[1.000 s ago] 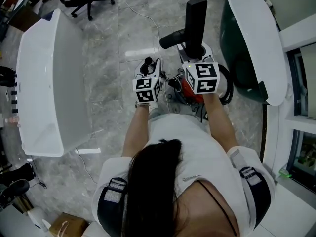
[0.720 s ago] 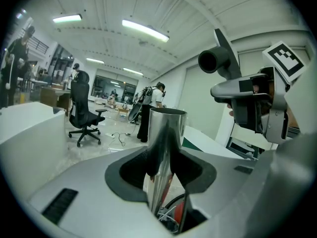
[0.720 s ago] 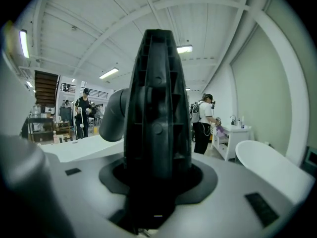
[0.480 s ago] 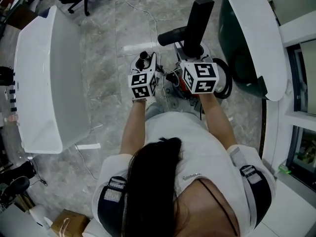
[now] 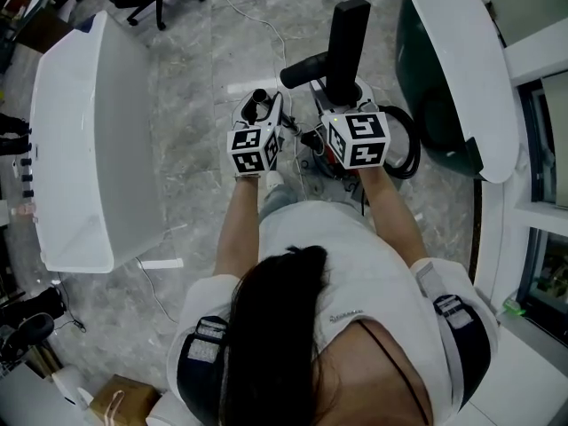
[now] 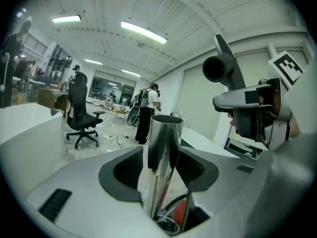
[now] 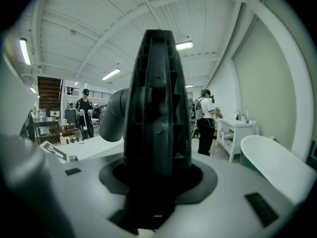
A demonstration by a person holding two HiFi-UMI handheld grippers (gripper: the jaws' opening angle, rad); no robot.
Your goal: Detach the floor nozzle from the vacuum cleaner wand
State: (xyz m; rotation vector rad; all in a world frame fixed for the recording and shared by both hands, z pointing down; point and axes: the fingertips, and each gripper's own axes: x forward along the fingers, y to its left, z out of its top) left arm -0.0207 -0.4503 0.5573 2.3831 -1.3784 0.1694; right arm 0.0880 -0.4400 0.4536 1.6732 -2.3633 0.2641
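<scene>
Marble floor (image 5: 191, 105) underfoot | right gripper (image 7: 157, 180) clamped on floor nozzle (image 7: 156, 103), upper centre, socket clear of wand (image 6: 159, 143) | left gripper (image 6: 161, 170) jaws just opening, loose round wand, seemingly letting go since parts stand apart.

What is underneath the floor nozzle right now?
The right tongs grip the floor nozzle from below. Beneath them, part of a red vacuum body and a black hose loop show; the tongs' marker cube covers the rest.

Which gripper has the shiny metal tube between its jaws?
The left gripper: its jaws have just been opening around the silver wand; the right gripper clamps black nozzle.
</scene>
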